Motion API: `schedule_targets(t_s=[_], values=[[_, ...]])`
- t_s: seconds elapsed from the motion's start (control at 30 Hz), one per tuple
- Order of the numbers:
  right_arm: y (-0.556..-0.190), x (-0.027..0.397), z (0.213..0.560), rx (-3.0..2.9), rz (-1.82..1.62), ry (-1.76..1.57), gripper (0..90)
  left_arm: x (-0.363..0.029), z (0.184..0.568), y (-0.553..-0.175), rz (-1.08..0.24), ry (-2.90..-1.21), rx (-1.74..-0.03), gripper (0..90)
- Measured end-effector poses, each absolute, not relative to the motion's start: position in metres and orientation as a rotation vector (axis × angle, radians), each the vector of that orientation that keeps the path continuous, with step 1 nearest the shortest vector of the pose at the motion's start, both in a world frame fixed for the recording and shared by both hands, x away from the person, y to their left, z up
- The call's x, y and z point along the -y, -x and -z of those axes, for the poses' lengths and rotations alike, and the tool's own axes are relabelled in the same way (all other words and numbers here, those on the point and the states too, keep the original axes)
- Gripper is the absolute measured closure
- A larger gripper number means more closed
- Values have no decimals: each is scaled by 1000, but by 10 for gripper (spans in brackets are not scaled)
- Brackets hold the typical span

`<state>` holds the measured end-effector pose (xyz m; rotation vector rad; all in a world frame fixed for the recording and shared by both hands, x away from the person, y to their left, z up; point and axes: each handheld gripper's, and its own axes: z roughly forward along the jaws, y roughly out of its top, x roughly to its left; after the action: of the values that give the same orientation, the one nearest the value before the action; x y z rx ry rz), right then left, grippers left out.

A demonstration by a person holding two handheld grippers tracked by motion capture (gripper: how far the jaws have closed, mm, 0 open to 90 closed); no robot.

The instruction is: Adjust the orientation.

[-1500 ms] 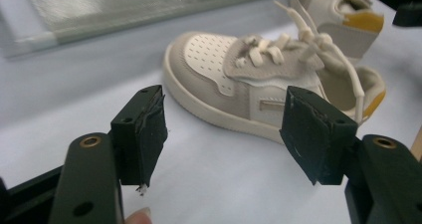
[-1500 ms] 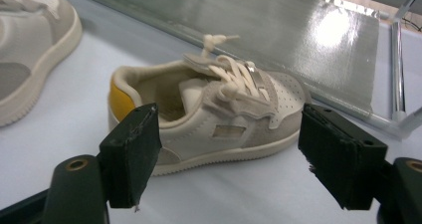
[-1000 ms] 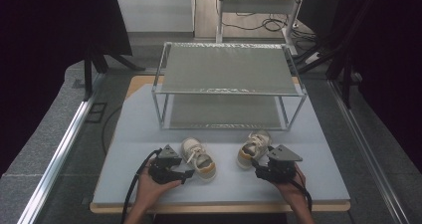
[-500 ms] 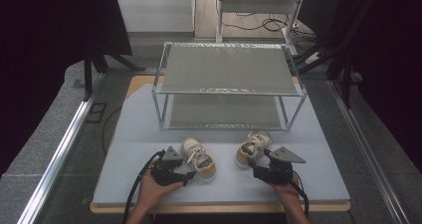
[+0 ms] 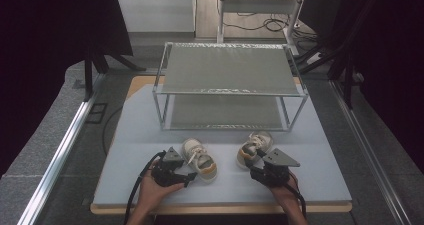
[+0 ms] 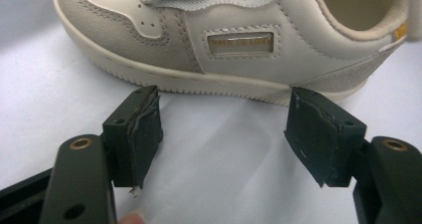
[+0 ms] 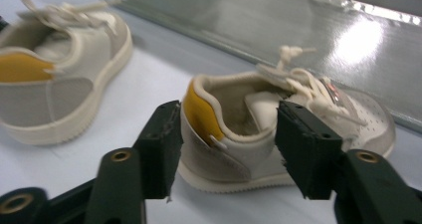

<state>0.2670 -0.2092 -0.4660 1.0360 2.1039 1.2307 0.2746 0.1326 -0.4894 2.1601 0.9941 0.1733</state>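
Two small beige shoes with yellow heel tabs stand on the table in front of a rack. My left gripper (image 5: 187, 177) (image 6: 229, 129) is open beside the left shoe (image 5: 200, 160) (image 6: 224, 40), whose side lies just beyond the fingertips, with nothing between them. My right gripper (image 5: 254, 164) (image 7: 226, 134) has just been closing on the heel of the right shoe (image 5: 256, 146) (image 7: 298, 124). Its pads (image 7: 164, 134) lie against both sides of that heel. The left shoe (image 7: 54, 84) also shows farther off in the right gripper view.
A metal rack (image 5: 230, 67) with two shelves stands at the middle of the white table (image 5: 150, 130), right behind the shoes. Its lower shelf (image 7: 278, 25) is close beyond the right shoe. The table's front edge (image 5: 225, 207) runs under both hands.
The right hand has shifted slightly left and nearer the front edge, behind the right shoe. Both shoes and the left hand have stayed put.
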Motion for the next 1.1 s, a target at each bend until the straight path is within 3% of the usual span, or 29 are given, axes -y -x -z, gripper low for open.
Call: schedule_targets(t_s=[0.4,0.8,1.1], values=[[-256,200,450,-2088,-1287,-913,497,-145,465,-267,-180,-2031,-974,316],[-252,159,455,-2246,-1318,-745,777,-148,460,-265,-182,-2017,-974,316],[-270,124,485,-2381,-1201,-783,888,-157,459,-265,-188,-2006,-996,316]])
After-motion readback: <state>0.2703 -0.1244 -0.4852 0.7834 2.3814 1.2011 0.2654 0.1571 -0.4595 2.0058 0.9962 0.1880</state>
